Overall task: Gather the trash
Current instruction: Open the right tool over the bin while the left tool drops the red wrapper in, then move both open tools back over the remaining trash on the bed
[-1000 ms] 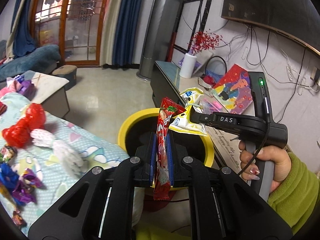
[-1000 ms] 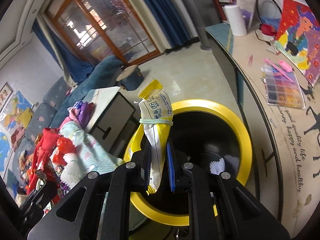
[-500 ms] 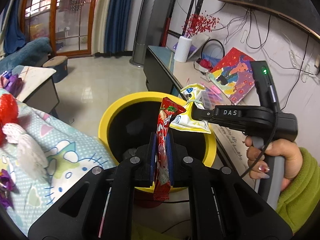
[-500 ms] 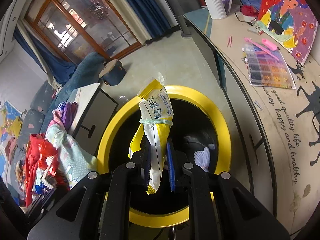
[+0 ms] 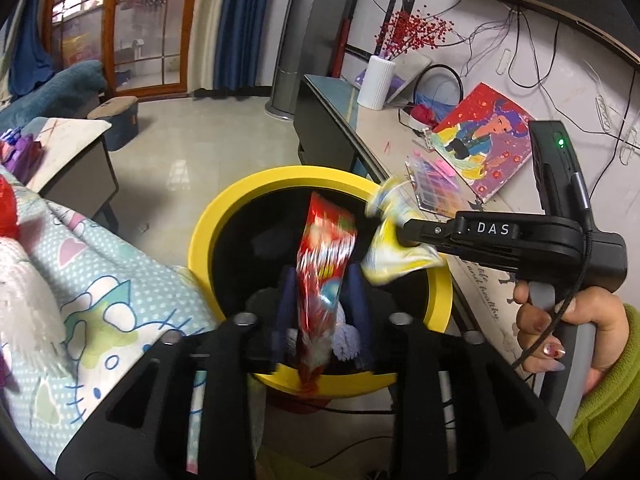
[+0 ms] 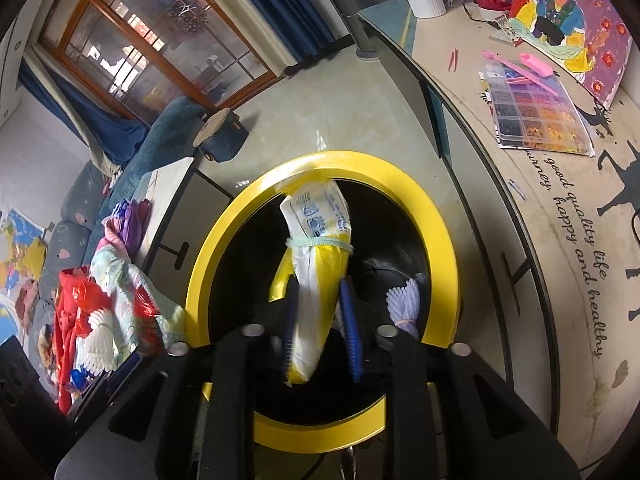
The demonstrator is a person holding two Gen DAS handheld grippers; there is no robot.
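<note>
Blue-padded fingers (image 5: 357,300) of the left gripper (image 5: 322,308), clamped a second ago, are opening; the blurred red plastic snack wrapper (image 5: 324,268) between them is released. The right gripper (image 6: 320,320) likewise parts from the banded yellow-and-white pouch (image 6: 316,264). Both hang within the round yellow-rimmed black bin (image 6: 436,240), clear of its rim.

A home living room: ahead of the left gripper (image 5: 320,308) stand a wood-framed glass door (image 5: 120,28), blue curtains (image 5: 236,20) and a blue sofa (image 5: 52,88); to its right, a vase (image 5: 375,82) and a painting (image 5: 486,140) on a sideboard (image 5: 336,120).
</note>
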